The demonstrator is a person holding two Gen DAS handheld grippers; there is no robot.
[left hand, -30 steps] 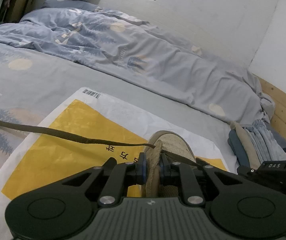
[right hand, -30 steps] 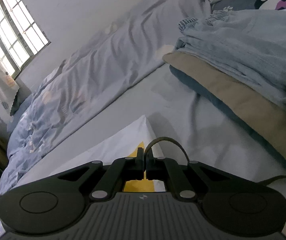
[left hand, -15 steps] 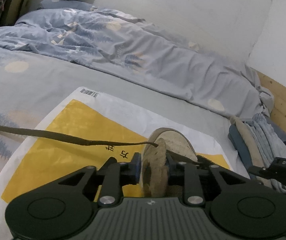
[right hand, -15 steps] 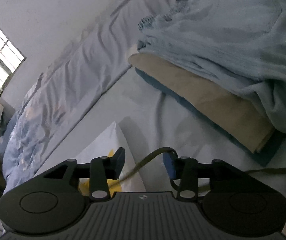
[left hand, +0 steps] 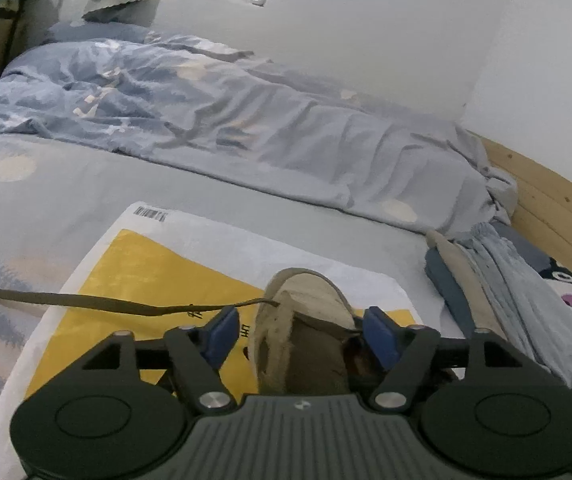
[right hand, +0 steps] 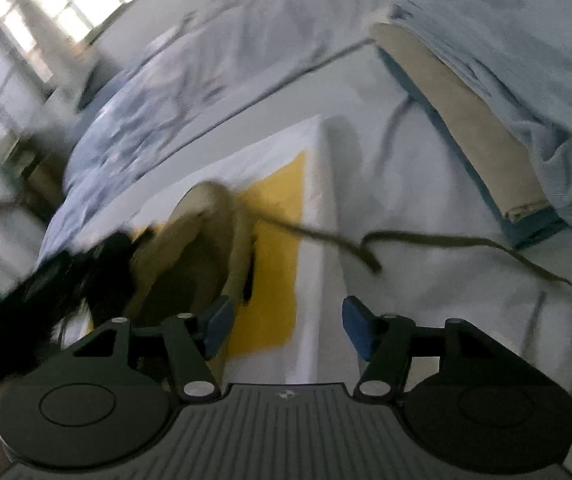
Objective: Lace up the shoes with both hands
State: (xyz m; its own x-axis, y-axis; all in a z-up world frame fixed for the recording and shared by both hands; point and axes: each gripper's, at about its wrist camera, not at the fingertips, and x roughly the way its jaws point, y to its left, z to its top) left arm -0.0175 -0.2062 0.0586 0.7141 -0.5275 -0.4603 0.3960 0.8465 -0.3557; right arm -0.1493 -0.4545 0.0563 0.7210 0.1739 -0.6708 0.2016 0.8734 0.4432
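My left fingers have just been opening; the shoe sits between them, untouched, on a yellow-and-white bag on the bed. My right fingers have just spread, empty, the lace lying loose ahead.

In the left wrist view, the tan suede shoe fills the gap between the blue pads of the left tool without touching either. Its olive flat lace stretches across the lower left, barring that side. The folded stack of blue and beige clothes blocks the right edge. Bare grey bed sheet lies open at mid-left, before the rumpled blue-grey duvet. In the right wrist view, the right tool stands wide over the white and yellow plastic bag, nothing between its pads.
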